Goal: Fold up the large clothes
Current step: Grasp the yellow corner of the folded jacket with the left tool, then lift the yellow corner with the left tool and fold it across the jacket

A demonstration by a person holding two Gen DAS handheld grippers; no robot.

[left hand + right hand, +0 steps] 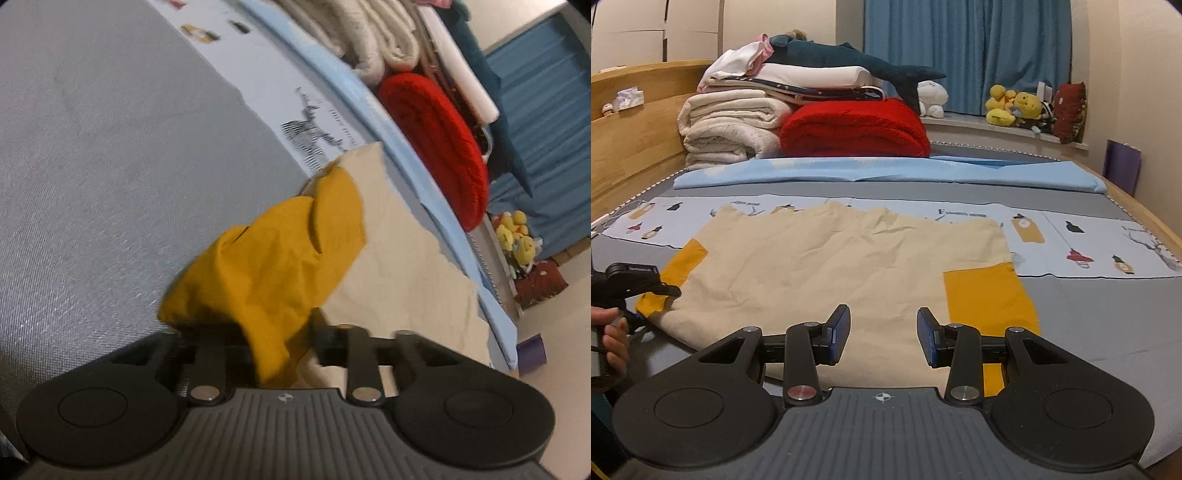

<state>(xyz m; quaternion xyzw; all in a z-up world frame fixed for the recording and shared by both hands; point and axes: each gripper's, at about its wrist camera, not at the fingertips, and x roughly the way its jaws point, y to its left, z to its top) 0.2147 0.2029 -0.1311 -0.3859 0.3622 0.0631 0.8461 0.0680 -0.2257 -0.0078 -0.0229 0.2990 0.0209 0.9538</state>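
A cream shirt [827,258] with mustard-yellow sleeves lies spread flat on the grey bed. My right gripper [882,334] is open and empty, hovering over the shirt's near edge, beside the right yellow sleeve [990,295]. My left gripper [275,343] is shut on the left yellow sleeve [273,266], which bunches up over its fingers and hides them. It also shows in the right wrist view [666,290] at the shirt's left edge, held by a hand. The cream body [399,266] lies beyond the sleeve.
Folded blankets, a red one [855,129] and cream ones [727,125], are stacked at the far end behind a light blue sheet [886,171]. A wooden bed frame [631,140] runs along the left. Plush toys [1015,105] sit on the window ledge.
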